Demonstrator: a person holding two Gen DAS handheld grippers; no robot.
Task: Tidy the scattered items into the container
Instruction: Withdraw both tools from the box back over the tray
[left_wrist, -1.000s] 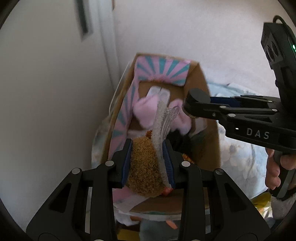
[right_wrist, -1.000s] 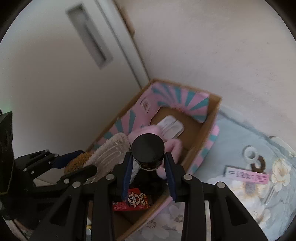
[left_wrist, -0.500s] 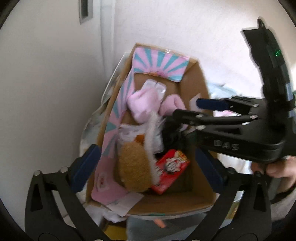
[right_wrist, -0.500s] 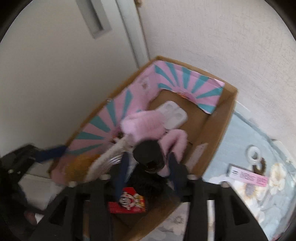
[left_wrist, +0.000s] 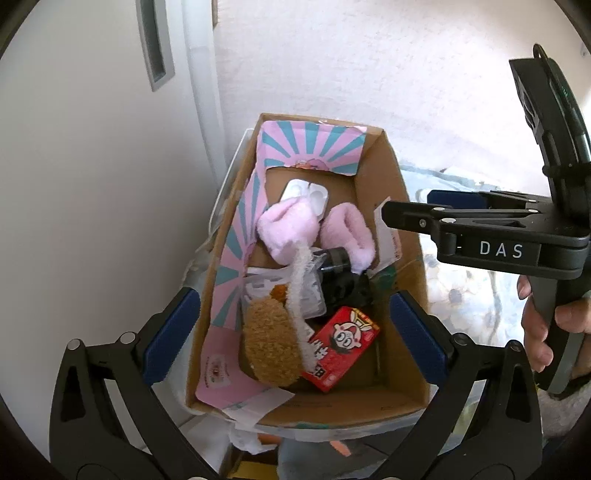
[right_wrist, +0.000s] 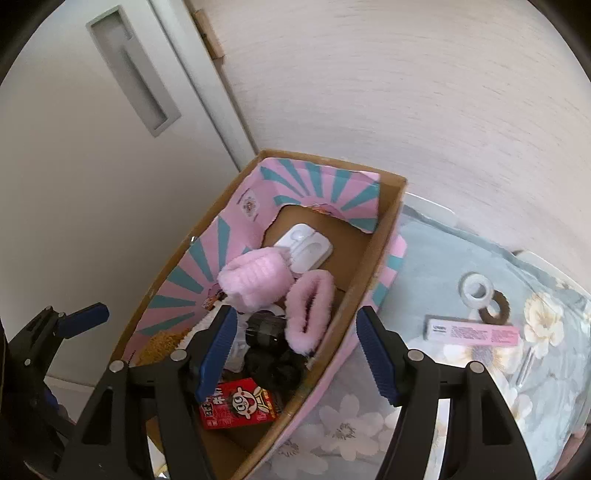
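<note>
Cardboard box: I see it open-topped against the wall, pink and teal stripes lining its far and left inner walls, standing on a floral cloth.
Left gripper: my jaws stand as wide as they go over the near half of the box, nothing between the pads.
Right gripper: my jaws have just been opening and now stand partly apart above the box; the pads press on nothing.
Pink fluffy slippers: two, side by side in the middle of the box.
Brown plush toy: lying in the near left part, a white fuzzy strip running along its right side.
Red carton: cartoon face up, just right of the plush.
Black bottle: lying on its side between slippers and carton; below it sits a dark mass I cannot make out clearly.
White tray: flat at the far end of the box.
Pink strip box: on the cloth, well right of the box.
White ring: just beyond that strip.
</note>
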